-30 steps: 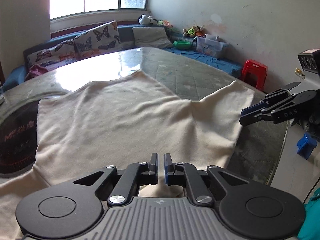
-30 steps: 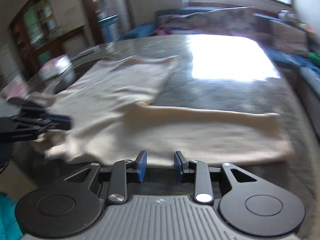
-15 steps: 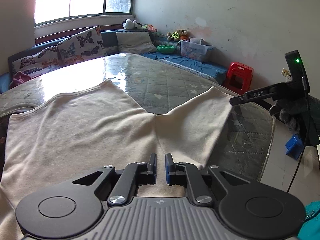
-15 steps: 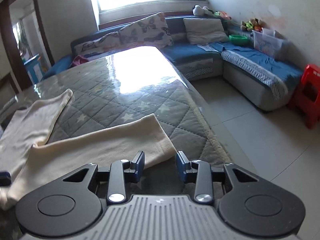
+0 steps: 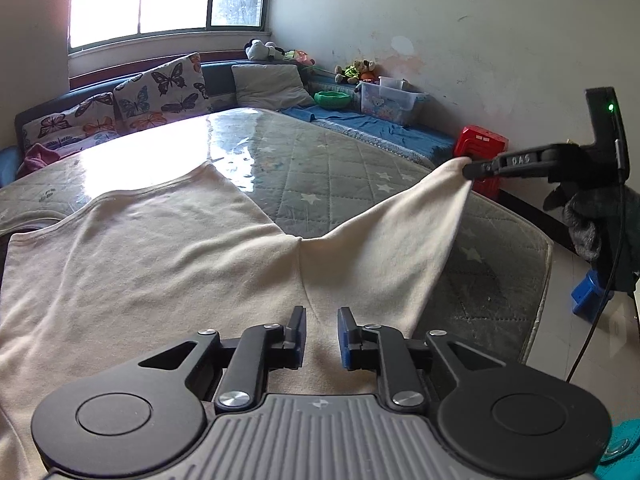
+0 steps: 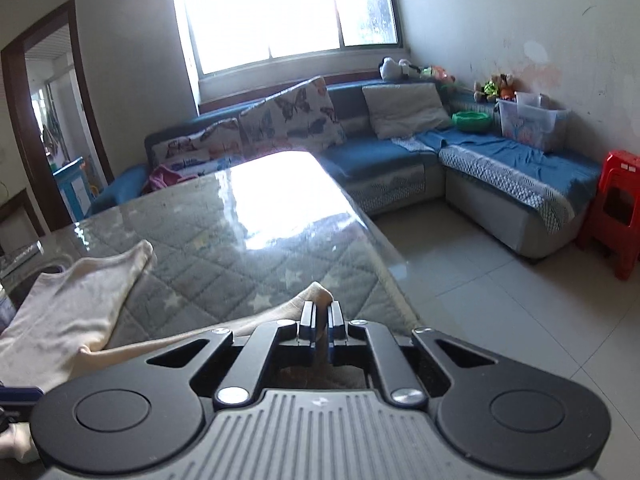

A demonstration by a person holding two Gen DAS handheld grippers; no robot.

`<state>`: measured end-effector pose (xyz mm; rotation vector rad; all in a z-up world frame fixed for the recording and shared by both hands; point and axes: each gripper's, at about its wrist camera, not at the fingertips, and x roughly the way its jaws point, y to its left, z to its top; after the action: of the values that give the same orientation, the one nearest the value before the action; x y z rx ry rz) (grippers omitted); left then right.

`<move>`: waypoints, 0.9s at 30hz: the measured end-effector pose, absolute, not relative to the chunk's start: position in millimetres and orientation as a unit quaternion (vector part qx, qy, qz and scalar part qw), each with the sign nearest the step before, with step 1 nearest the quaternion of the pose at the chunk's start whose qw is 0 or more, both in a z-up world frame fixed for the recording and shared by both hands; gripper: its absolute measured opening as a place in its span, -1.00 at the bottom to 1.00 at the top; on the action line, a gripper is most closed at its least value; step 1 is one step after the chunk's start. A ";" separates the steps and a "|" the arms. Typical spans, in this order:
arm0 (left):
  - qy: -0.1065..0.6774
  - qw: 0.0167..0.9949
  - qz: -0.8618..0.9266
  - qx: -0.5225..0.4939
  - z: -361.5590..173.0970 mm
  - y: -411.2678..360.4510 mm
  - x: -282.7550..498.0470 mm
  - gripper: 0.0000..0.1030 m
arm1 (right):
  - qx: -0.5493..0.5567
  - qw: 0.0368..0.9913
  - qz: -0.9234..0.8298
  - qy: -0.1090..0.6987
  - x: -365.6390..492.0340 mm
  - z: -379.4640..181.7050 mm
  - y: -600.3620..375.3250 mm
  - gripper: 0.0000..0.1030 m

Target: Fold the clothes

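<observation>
Cream cloth covers most of the near end of the table: a long-sleeved top point(image 5: 168, 264) lies spread flat on the quilted, star-patterned cover under the table's point(image 5: 344, 176) glossy clear sheet, its body toward the near left corner and one sleeve point(image 5: 400, 236) running out to the right edge. The right gripper point(image 6: 322, 314) is pinched tight on the cuff of that sleeve, a fold of cream fabric poking up between the two blue-padded fingers, and it lifts the cuff clear of the table at the right edge. From the left wrist view the same tool point(image 5: 470, 170) comes in from the side, and raised letters on its black finger read "DAS". A gloved hand point(image 5: 592, 216) holds it.

The left gripper point(image 5: 322, 334) hovers low over the top near the armpit seam, at the near edge of the table. Its jaws are parting and a narrow gap stands between them; the cloth lies beneath, and I see nothing caught in them.

Over on the blue corner sofa point(image 6: 500, 168) along the right wall sits a clear plastic storage bin point(image 6: 532, 122) with a picture on its front that I cannot make out, its contents too hazy to tell. Just beside it rests a green bowl point(image 6: 472, 120); I cannot see into it. Plush toys point(image 6: 494, 82) sit behind the bin. A red plastic stool point(image 6: 614, 208) stands on the tiled floor at the sofa's end.
</observation>
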<state>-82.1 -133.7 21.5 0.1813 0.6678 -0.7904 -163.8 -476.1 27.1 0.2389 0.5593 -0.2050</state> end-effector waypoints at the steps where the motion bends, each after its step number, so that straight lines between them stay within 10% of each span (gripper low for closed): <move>1: 0.319 0.864 -0.380 0.088 19.6 -136.0 -82.4 -0.64 | 0.120 0.949 -0.100 0.274 -163.7 28.6 -476.9 -0.91; 27: 0.290 0.927 -0.234 -0.024 36.5 4.4 -94.5 -0.32 | -0.054 0.942 0.243 0.224 -88.4 124.0 -229.0 -0.92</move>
<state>-94.5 4.4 36.5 -0.0486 0.5954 -0.4802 -88.4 -229.0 124.0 -0.1103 0.4564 0.4962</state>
